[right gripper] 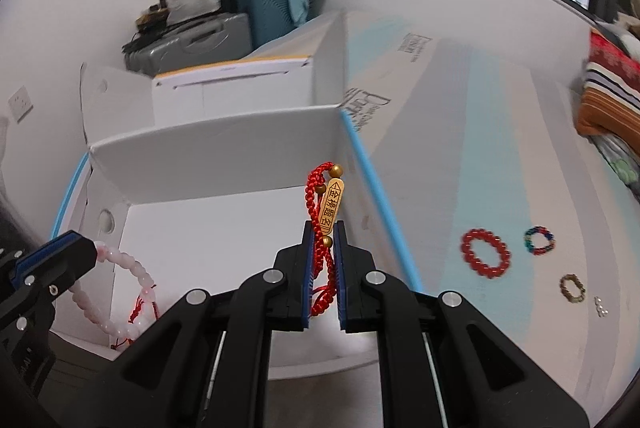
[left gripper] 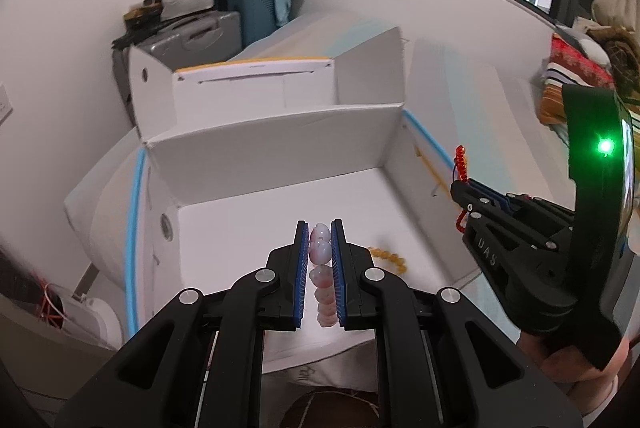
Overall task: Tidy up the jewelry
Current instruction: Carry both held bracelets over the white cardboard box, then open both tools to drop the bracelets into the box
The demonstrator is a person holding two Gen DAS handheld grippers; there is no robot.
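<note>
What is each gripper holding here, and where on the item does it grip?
The left gripper pinches the pink bead bracelet by a few beads. The right gripper clamps the red cord bracelet on its braid just below the gold tag.

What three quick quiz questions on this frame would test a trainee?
1. True or false: the left gripper holds the pink bead bracelet over the white box.
2. What does the right gripper hold? A) a red bead bracelet B) the red cord bracelet with a gold tag C) nothing
3. Fill in: inside the box already lies a ___ bead bracelet.

Key: 1 true. 2 B; the red bead ring lies loose outside the box, beside a multicolour ring and a brown ring. 3 yellow.
</note>
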